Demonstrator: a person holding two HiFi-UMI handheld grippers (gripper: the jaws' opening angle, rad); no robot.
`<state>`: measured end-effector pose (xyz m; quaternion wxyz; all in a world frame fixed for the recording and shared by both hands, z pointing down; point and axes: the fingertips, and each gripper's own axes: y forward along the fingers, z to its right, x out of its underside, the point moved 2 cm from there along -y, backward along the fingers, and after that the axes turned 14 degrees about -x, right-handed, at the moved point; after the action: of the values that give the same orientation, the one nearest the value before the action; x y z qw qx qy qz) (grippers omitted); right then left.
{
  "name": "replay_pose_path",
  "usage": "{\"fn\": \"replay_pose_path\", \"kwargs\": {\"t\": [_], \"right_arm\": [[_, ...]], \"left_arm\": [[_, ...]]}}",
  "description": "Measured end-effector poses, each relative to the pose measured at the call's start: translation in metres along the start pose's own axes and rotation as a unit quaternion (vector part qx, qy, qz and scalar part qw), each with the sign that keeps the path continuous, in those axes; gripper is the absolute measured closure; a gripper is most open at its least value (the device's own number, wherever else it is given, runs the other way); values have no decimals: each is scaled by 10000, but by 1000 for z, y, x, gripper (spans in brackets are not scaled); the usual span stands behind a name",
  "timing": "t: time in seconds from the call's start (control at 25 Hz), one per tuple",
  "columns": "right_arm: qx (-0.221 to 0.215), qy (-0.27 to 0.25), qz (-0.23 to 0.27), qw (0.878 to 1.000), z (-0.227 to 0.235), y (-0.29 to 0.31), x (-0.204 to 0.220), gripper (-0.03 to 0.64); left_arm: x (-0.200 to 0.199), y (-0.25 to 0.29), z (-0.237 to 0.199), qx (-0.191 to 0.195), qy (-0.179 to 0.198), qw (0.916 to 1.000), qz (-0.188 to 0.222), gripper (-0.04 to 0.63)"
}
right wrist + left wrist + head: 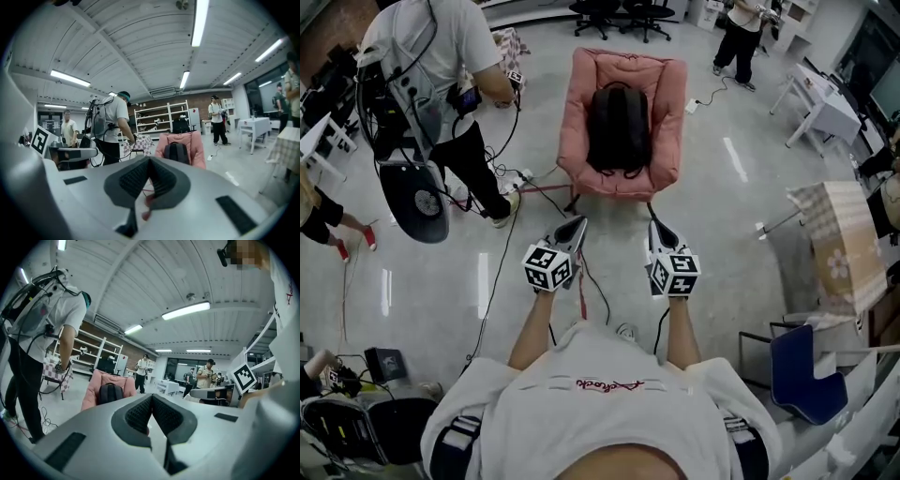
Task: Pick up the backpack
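Near: my left gripper point(570, 231) & right gripper point(659, 234), both jaws clenched on nothing, held out over the floor. Task not begun; approach, grab & lift all left. Red cable point(546, 187) lies ahead. Beyond it the black backpack point(618, 127) sits upright in a pink armchair point(577, 103), well apart from me. A person point(441, 66) w/ gear stands left of the chair; path looks open.
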<state>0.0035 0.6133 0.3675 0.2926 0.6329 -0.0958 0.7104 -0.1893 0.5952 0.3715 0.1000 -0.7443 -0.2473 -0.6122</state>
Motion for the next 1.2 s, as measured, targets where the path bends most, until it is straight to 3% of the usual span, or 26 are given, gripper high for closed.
{"fn": "replay_pose_path", "kwargs": {"t": [0.72,1.2], "right_arm": [[495,77,95,9987,-35,29,-4,598],[505,80,15,9987,-43,43,4,598]], "left_arm": [[-11,5,-46,601,98,9981,-64,584],[-1,12,-61,649,32,9977,-207,584]]}}
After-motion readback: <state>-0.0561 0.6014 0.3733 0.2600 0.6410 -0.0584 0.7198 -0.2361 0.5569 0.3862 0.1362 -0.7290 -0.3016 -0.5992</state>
